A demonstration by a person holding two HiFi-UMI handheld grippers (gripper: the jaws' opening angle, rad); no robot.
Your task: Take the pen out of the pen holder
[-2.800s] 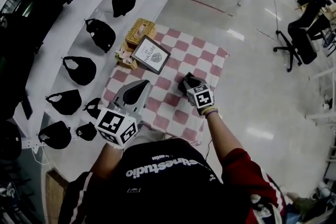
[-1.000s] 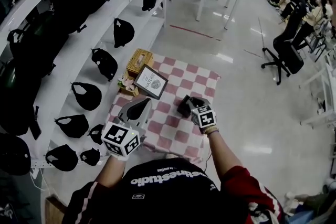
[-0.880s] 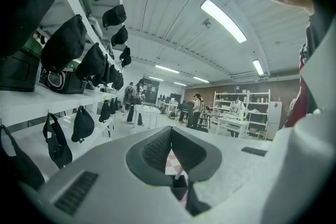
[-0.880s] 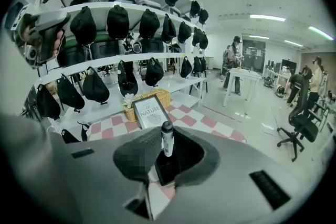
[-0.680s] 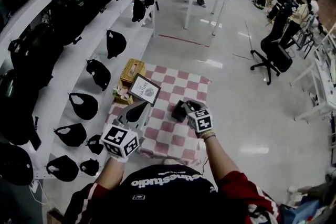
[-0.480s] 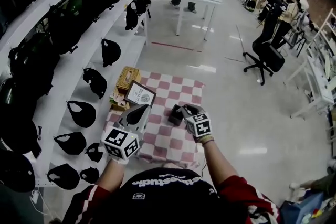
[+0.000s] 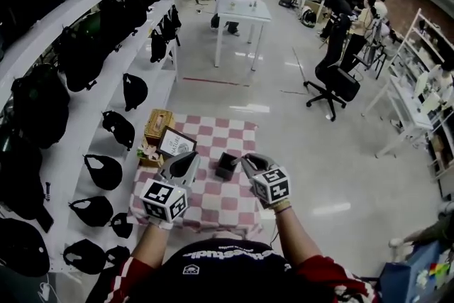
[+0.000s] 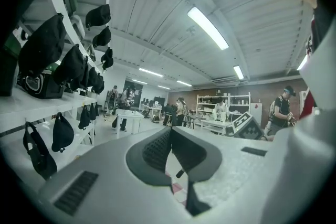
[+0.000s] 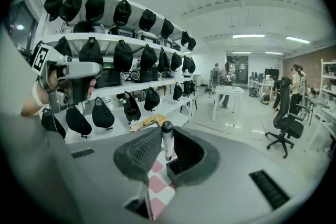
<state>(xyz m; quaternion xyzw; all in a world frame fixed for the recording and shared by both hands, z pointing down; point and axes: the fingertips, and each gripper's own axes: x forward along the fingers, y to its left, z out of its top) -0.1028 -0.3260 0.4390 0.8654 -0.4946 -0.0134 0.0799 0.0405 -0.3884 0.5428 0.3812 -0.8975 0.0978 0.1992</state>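
Got the right tongs (image 9: pixel 168 135) pinched on the pen (image 9: pixel 167 143), upper part of the barrel, upright, rounded top poking out above. Can't tell about the lower end: maybe clear of the black pen holder (image 9: pixel 176 167) directly beneath, maybe still dipping inside. Looks light and stiff, probably smooth plastic, so likely to slip or swivel under a lazy squeeze. Better to grip on the straight barrel rather than the rounded top, and to pull straight up so as not to drag that small, tippy-looking holder along. Seeing the left tongs (image 8: pixel 170 130) pressed together on nothing, hovering over the checkered tabletop (image 7: pixel 216 202) near the holder, on its left; could pin it down if needed. Further back: a framed print (image 7: pixel 175 143), a wicker tissue box (image 7: pixel 157 125), then black caps (image 7: pixel 104 172) along a white shelf (image 7: pixel 81 152).
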